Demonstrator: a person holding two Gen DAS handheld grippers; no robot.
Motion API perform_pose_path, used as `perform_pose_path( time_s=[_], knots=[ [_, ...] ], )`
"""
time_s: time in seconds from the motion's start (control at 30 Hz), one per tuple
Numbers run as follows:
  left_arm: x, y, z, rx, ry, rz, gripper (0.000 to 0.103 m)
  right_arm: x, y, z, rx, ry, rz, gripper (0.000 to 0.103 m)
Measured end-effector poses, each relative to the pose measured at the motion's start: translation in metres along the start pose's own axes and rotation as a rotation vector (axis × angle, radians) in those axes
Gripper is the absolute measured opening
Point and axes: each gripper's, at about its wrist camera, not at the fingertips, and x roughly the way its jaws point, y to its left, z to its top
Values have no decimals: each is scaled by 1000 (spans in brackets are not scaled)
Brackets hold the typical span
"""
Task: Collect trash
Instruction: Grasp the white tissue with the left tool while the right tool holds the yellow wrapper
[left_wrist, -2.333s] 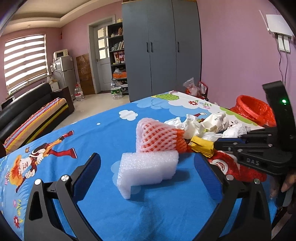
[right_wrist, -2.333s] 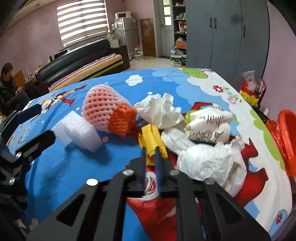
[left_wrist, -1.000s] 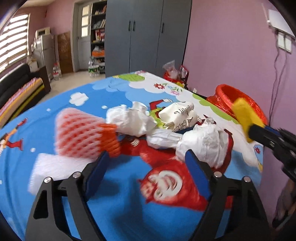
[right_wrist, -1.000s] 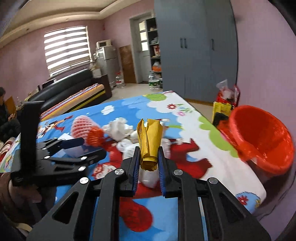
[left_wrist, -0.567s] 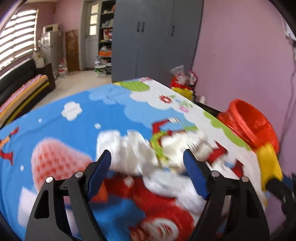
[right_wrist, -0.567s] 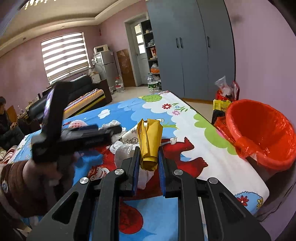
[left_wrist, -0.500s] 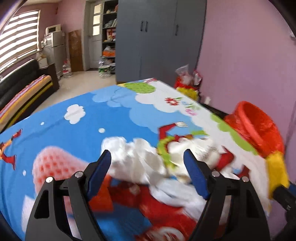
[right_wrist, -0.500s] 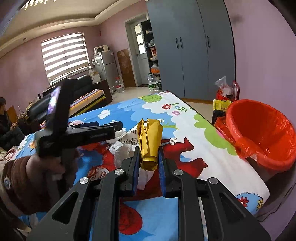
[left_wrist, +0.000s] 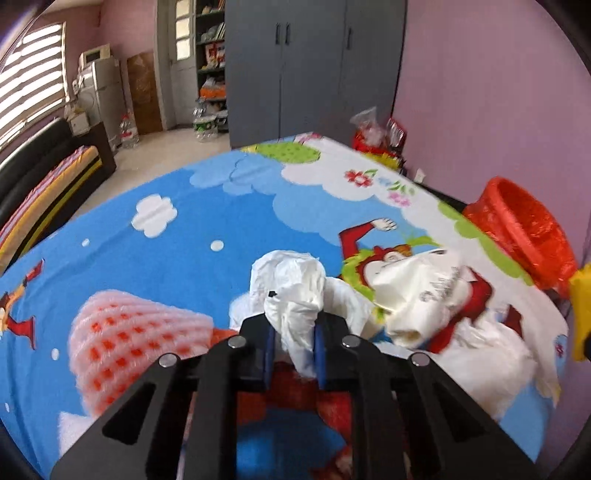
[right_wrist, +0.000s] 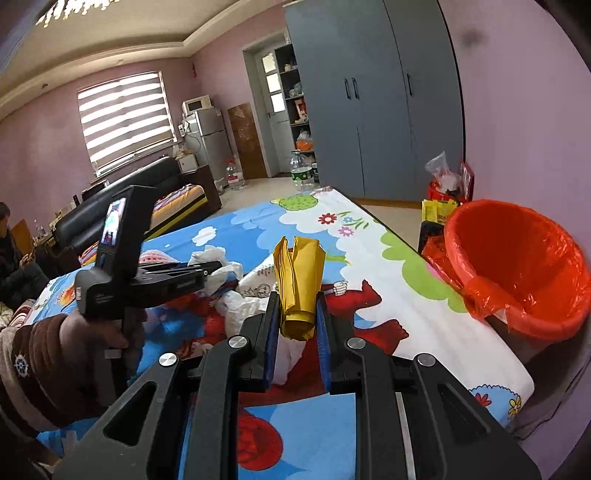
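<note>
No legible text anywhere

The white crumpled bag (left_wrist: 424, 291) carries dark cursive lettering, too blurred to read; a sleeve (right_wrist: 22, 363) shows a small ship's-wheel emblem, without words.

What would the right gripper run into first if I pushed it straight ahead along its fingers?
Probably the table cloth past the white trash pile. The right gripper, shut on the yellow wrapper, points down over the table, and the red bin sits off to its right, out of that line. Depth is uncertain.
</note>
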Motion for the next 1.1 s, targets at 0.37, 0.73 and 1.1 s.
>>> perform_pose_path(
  time_s=[0.37,0.73,1.1],
  knots=[
    [-81,-19,-23,20,-121,-73,16,-39,14,-12,8,-21,-29,18],
    [-139,-56,-34,65,-213,-184,17,-69,19,-15,13,-73,-65,18],
    [-157,-98,-40,161,-259,-228,17,-91,3,-19,42,-119,-142,18]
  ],
)
